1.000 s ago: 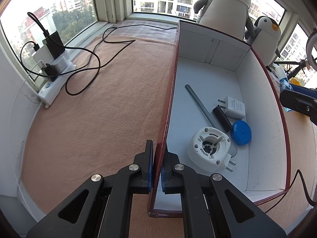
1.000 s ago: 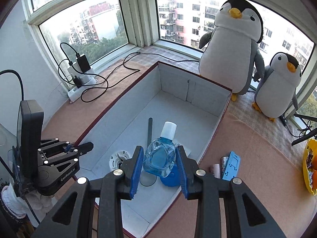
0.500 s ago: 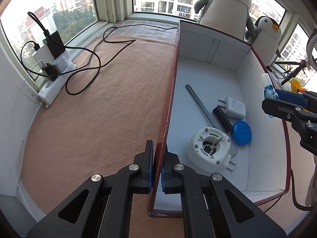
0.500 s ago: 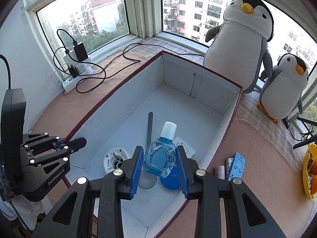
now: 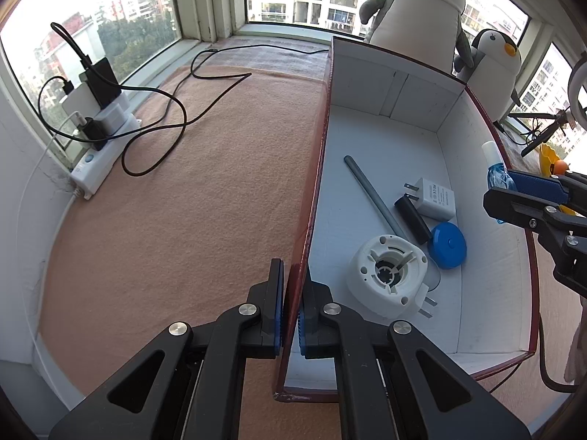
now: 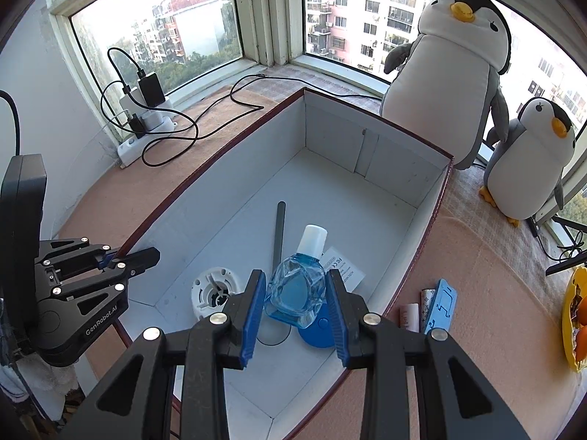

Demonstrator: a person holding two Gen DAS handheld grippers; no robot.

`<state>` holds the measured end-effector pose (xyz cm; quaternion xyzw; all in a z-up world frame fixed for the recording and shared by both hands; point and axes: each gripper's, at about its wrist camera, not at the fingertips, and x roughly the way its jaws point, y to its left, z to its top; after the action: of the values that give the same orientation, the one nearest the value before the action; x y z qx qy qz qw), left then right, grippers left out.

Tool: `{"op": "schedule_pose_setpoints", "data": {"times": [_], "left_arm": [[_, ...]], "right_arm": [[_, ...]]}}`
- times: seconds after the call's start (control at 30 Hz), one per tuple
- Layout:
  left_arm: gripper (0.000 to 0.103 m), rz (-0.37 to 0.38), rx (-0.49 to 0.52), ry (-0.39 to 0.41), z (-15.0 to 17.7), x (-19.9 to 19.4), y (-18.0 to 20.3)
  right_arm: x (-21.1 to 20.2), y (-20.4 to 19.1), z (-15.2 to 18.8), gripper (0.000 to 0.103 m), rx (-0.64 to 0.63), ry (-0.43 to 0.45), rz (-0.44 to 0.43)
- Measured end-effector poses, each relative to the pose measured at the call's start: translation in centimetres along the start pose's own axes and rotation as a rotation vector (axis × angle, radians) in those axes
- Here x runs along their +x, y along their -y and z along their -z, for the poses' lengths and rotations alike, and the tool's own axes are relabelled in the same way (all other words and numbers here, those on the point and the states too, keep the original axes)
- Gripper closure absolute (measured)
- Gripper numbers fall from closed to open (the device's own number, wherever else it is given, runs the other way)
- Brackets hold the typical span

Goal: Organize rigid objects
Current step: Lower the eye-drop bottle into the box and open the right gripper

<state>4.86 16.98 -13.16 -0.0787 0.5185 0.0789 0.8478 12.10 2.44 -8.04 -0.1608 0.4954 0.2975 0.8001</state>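
Left wrist view: my left gripper (image 5: 291, 315) is clenched on the near part of the left wall of the box (image 5: 488, 333), one blue pad outside and one inside, with the dark red rim running up between them. The box is open-topped, white inside and dark red outside, and it stands on a pinkish cloth-covered window ledge (image 5: 183, 220).

Right wrist view: my right gripper (image 6: 295, 304) is grasping a small clear bottle of blue liquid (image 6: 297, 293) with a white cap. The blue pads press its two sides, and the cap points away from me. I hold the bottle above the box interior, over its near right part.

On the box floor lie:
- a white round plug-in device (image 5: 387, 275), nearest my left gripper
- a blue disc (image 5: 448, 245) just beside it
- a short black stick (image 5: 412, 220)
- a white wall charger (image 5: 434, 198) touching the stick
- a long grey rod (image 5: 374, 194) running diagonally toward the far wall

Outside the box, by its right wall, a blue flat card (image 6: 442, 308) and two small tubes (image 6: 409, 317) lie on the ledge.

Two plush penguins (image 6: 444, 73) stand by the window behind the box. A white power strip (image 5: 99, 161) with plugged chargers and black cables sits at the far left of the ledge.
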Motion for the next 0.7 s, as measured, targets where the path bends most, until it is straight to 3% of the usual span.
{"op": "schedule_pose_setpoints", "data": {"times": [0.2, 0.27, 0.33, 0.7], "left_arm": [[0.098, 0.0, 0.001, 0.0, 0.0, 0.0, 0.0], [0.098, 0.0, 0.0, -0.001, 0.0, 0.0, -0.1], [0.098, 0.0, 0.001, -0.001, 0.0, 0.0, -0.1], [0.098, -0.001, 0.003, -0.001, 0.0, 0.0, -0.2]], "right_arm": [[-0.1, -0.2, 0.1, 0.068, -0.014, 0.0, -0.019], [-0.3, -0.3, 0.1, 0.046, -0.017, 0.01, -0.02], [-0.6, -0.3, 0.1, 0.035, -0.019, 0.03, -0.017], [-1.4, 0.5, 0.3, 0.034, -0.006, 0.048, -0.013]]}}
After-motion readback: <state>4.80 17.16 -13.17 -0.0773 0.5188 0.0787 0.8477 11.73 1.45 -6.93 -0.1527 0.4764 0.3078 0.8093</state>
